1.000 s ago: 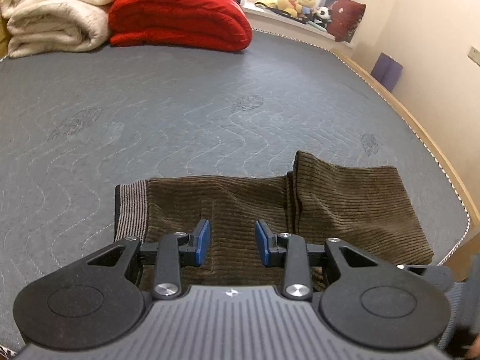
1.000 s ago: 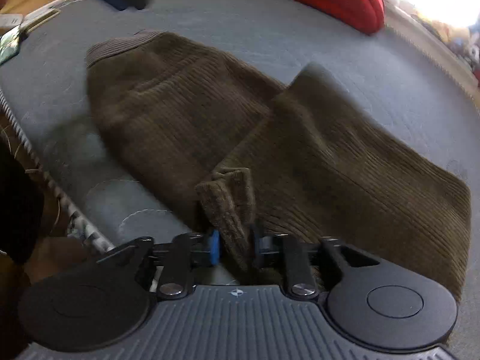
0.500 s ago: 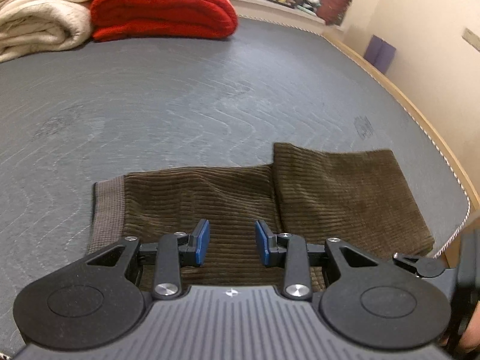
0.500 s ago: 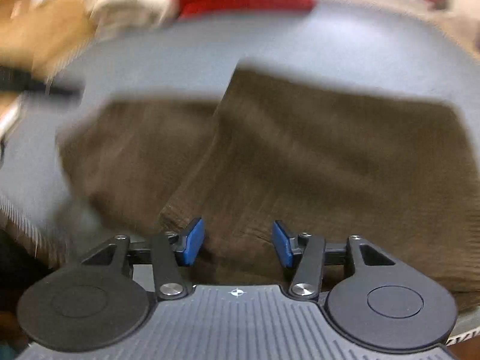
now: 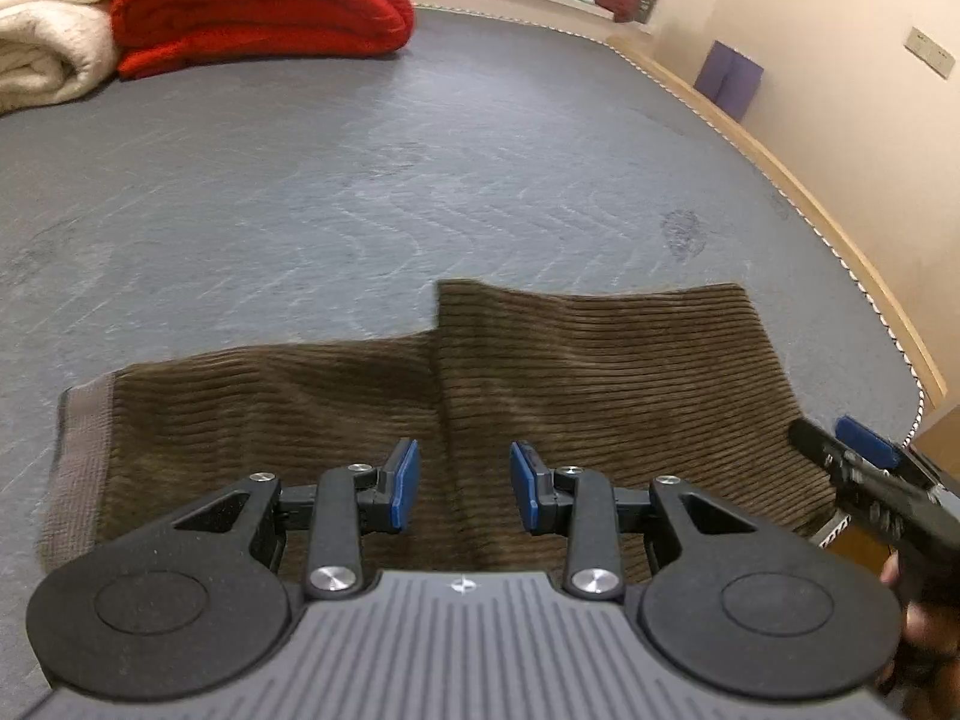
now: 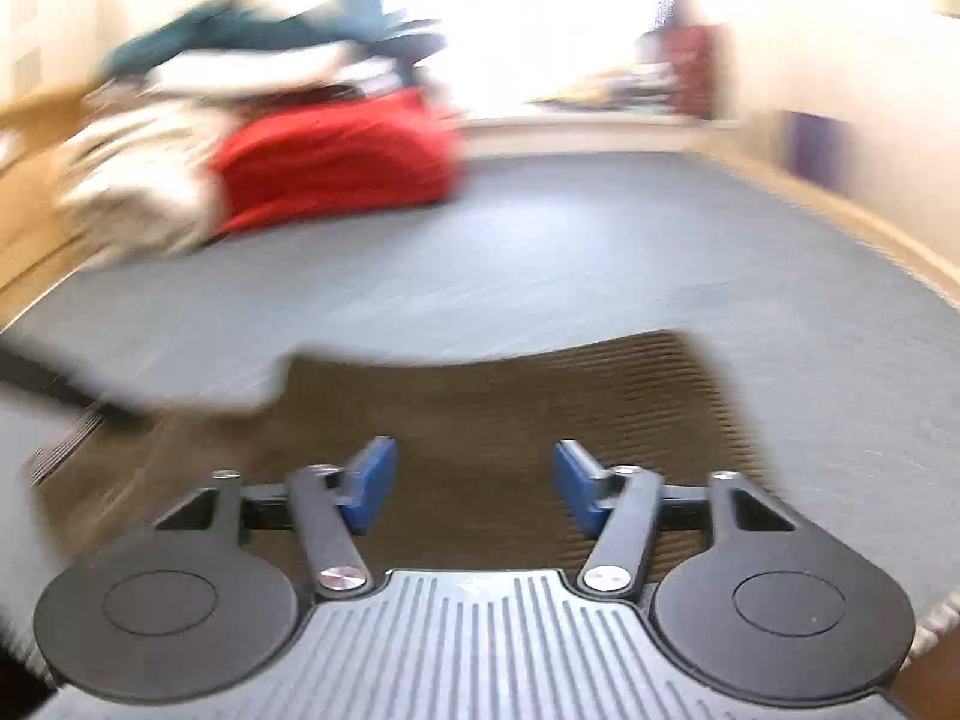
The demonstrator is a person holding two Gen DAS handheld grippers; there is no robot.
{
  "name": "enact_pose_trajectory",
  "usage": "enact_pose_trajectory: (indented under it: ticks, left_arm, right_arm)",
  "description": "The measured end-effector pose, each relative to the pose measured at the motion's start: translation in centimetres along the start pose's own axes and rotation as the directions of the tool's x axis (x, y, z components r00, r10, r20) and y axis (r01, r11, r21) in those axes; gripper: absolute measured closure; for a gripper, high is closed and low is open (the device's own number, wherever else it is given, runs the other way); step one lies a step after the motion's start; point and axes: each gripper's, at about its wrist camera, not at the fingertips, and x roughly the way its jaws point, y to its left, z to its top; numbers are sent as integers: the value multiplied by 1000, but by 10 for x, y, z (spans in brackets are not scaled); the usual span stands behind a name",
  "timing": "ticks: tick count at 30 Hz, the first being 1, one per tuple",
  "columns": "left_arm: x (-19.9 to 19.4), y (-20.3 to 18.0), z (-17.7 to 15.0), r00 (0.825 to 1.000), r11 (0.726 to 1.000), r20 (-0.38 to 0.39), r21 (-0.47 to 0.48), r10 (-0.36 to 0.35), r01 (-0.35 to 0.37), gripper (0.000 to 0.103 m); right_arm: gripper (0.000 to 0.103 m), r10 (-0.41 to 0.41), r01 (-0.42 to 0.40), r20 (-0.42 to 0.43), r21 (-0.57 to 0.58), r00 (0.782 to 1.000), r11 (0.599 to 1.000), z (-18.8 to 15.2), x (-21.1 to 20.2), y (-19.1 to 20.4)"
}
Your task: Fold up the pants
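Left wrist view looks down over a grey quilted mattress (image 5: 420,180) where brown corduroy pants (image 5: 540,384) lie flat near its front edge, one part folded over the other so a raised fold edge runs across the middle; a grey ribbed waistband (image 5: 81,456) marks the left end. Just above the cloth, the left hand-held gripper (image 5: 462,486) has its blue pads partly apart with nothing between them. At the right edge of this view the right hand-held gripper (image 5: 864,456) appears, beside the pants' right end. Right wrist view – blurred – shows its jaws spread wide and empty, having just been opening, over the pants (image 6: 510,408). Behind, a folded red blanket (image 5: 258,0) sits beside a cream blanket (image 5: 48,36).
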Motion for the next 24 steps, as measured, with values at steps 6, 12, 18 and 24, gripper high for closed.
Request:
enact_pose_trajectory:
  ticks: [6, 12, 18, 24]
  left_arm:
    - [32, -29, -6, 987, 994, -125, 33, -99, 104, 61]
    - [78, -33, -38, 921, 992, -388, 116, -7, 57, 63]
    - [55, -19, -21, 969, 997, -248, 79, -1, 21, 64]
    - [44, -19, -26, 978, 994, -205, 113, 28, -5, 63]
  right_arm:
    - [27, -221, 263, -156, 344, 963, 902, -18, 22, -92]
    - [27, -102, 205, -242, 450, 965, 869, -38, 43, -115]
    - [27, -45, 179, -280, 475, 959, 862, -43, 52, -116]
    - [31, -60, 189, -278, 468, 959, 863, -42, 55, -114]
